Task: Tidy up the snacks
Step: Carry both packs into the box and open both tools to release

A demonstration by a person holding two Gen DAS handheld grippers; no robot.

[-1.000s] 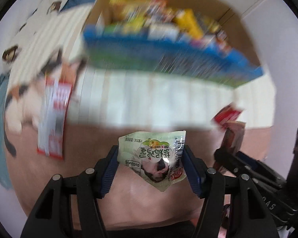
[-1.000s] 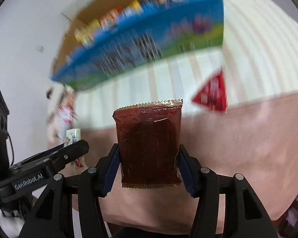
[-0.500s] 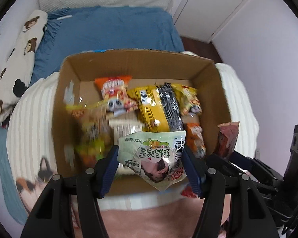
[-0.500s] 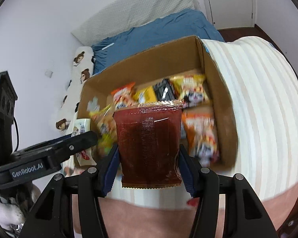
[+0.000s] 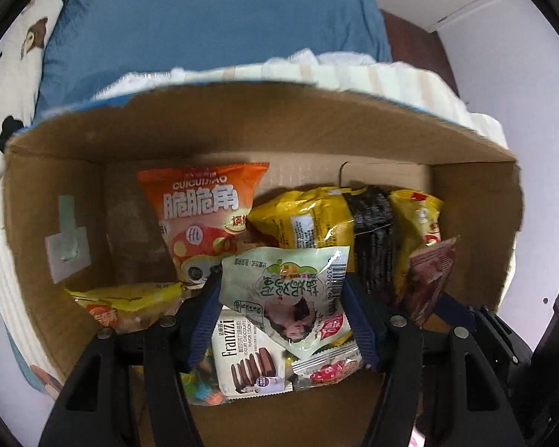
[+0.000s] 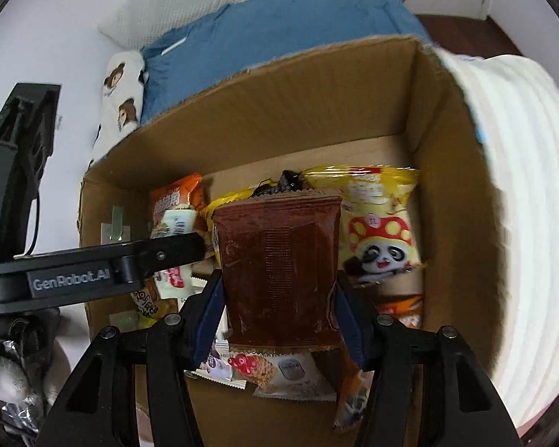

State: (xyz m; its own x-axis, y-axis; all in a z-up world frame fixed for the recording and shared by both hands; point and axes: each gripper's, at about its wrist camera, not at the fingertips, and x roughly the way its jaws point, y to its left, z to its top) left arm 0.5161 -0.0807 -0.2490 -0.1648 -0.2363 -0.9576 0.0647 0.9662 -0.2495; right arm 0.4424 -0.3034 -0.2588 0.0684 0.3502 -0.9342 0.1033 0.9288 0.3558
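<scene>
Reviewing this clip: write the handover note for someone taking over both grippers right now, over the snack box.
Left gripper: shut on the pale green snack pouch, held above the cardboard box.
Right gripper: its jaws have just been opening a little, but the dark brown packet is between them, still pressed, over the same box.
Done: many snacks are in the box, among them an orange bag, a yellow bag and a Franzzi cookie pack.
Left: lower and let go of both packets into the box. Whether more snacks remain outside cannot be seen from here.
</scene>
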